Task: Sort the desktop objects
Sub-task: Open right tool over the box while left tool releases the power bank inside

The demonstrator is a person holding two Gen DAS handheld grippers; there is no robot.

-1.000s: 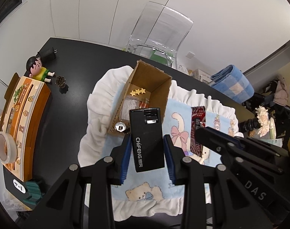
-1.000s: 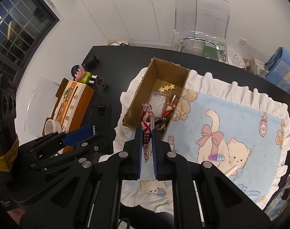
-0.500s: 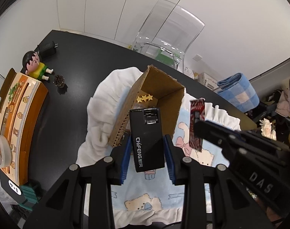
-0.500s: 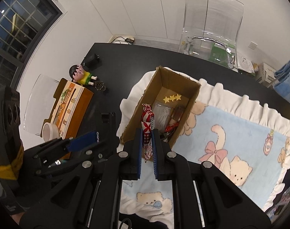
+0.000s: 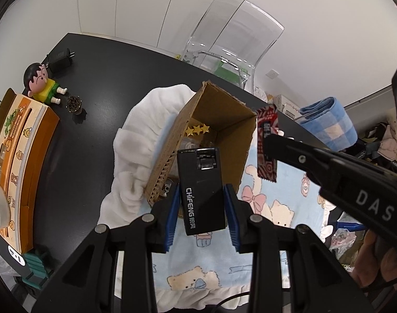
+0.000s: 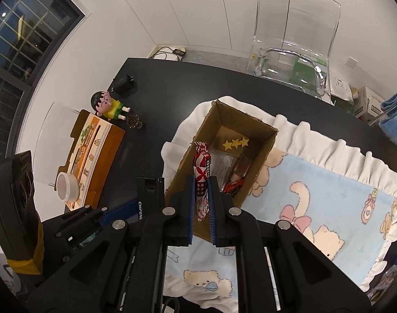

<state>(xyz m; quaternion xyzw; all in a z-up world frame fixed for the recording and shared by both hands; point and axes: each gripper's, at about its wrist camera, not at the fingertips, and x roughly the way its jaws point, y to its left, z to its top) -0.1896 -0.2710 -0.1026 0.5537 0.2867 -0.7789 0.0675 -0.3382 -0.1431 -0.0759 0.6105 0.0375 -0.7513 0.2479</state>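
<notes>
The left hand-held gripper (image 5: pixel 202 206) pinches a black stapler (image 5: pixel 201 190) at frame centre, over the near end of the box (image 5: pixel 235 122). The right hand-held gripper (image 6: pixel 201 203) pinches a red wrapper (image 6: pixel 201 182) above the box's near left wall. Risk: both released together may collide, or the wrapper may fall outside the wall.

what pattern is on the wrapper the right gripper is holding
Red and white with a lattice-and-swirl print, clearest in the right wrist view: snack wrapper in the right gripper.
</notes>
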